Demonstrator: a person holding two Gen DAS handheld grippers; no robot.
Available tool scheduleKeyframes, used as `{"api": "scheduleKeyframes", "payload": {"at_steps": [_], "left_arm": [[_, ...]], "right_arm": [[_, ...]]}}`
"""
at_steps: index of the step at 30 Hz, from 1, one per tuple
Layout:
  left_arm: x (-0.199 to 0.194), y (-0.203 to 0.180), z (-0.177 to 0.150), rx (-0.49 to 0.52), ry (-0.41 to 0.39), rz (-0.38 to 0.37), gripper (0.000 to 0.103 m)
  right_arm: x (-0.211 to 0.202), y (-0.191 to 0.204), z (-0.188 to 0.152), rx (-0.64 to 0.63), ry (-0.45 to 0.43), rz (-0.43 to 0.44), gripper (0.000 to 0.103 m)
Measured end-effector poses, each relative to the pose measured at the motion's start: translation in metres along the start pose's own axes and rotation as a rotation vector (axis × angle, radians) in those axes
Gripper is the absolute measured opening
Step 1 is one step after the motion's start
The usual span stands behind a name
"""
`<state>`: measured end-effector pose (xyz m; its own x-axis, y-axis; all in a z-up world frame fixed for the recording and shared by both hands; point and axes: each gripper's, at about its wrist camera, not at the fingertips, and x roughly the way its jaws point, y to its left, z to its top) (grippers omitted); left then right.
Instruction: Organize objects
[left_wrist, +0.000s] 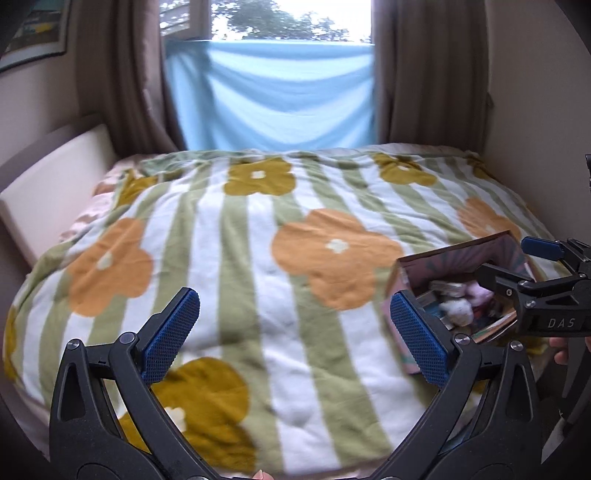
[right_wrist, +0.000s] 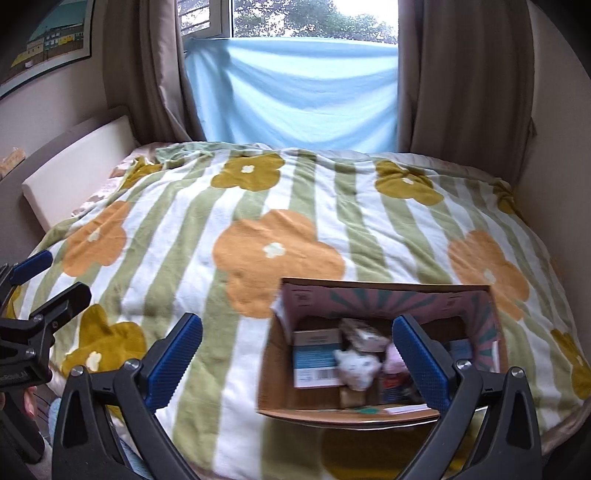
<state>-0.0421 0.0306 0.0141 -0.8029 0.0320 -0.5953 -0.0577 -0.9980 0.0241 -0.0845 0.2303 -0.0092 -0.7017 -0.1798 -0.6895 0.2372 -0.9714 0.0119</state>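
- Your left gripper (left_wrist: 295, 334) and right gripper (right_wrist: 297, 360) both gape wide, empty.
- The open cardboard box (right_wrist: 384, 291) of jumbled small items may tip on the soft flowered striped blanket (right_wrist: 229, 206).

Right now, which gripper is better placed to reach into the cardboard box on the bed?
Right. The right gripper is open, with the cardboard box directly ahead, partly between its fingers. The left gripper, also open, faces bare blanket, the box off to its right.
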Motion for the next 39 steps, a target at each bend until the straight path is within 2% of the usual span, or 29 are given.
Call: {"api": "scheduleKeyframes", "payload": {"at_steps": [3,7,13,39], "left_arm": [[-0.002,0.026,-0.014,-0.027,0.007,0.053,0.103],[-0.002,0.052,-0.032,-0.081,0.017,0.059,0.103],[0.004,0.066,-0.044,-0.100,0.031,0.074,0.103],[0.007,0.066,-0.043,-0.120,0.024,0.059,0.103]], "right_arm": [[0.007,0.022,-0.008,0.000,0.007,0.006,0.102],[0.017,0.046,-0.019,-0.020,0.023,0.005,0.102],[0.022,0.061,-0.025,-0.017,0.024,-0.010,0.102],[0.024,0.063,-0.022,-0.012,0.019,-0.024,0.102]]}}
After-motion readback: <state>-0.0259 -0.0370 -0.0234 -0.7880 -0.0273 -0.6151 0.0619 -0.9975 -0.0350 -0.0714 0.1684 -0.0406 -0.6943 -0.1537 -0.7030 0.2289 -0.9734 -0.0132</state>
